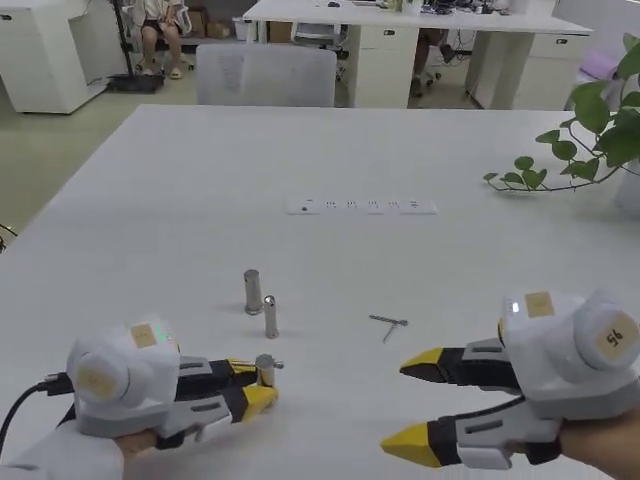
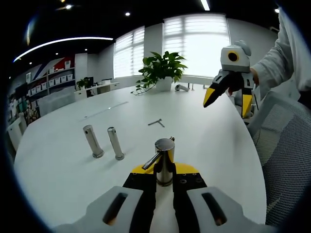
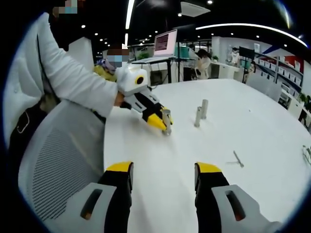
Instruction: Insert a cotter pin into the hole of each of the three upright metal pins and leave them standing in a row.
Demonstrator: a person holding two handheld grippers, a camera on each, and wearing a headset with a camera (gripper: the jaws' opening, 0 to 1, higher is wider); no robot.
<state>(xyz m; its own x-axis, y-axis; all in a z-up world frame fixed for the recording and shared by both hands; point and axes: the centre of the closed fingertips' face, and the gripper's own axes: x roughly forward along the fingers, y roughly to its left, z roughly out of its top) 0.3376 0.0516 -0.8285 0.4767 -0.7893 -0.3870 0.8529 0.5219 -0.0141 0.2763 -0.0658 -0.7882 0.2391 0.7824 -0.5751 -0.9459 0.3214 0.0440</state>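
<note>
My left gripper (image 1: pixel 260 384) is shut on an upright metal pin (image 2: pixel 164 161) near the table's front edge, and a cotter pin (image 2: pixel 151 160) pokes sideways out of its top. Two more metal pins (image 1: pixel 252 291) (image 1: pixel 270 316) stand upright just beyond it, close together. Loose cotter pins (image 1: pixel 388 323) lie flat to the right of them. My right gripper (image 1: pixel 412 403) hovers open at the front right, with nothing between its yellow-tipped fingers (image 3: pixel 119 170). In the right gripper view the left gripper (image 3: pixel 154 118) holds its pin (image 3: pixel 166 121) to the left of the two standing pins (image 3: pixel 200 112).
A white power strip (image 1: pixel 362 206) lies flat at the table's middle. A potted plant (image 1: pixel 590 130) leans in at the far right edge. A grey chair (image 1: pixel 265 75) stands behind the table, with desks and seated people further back.
</note>
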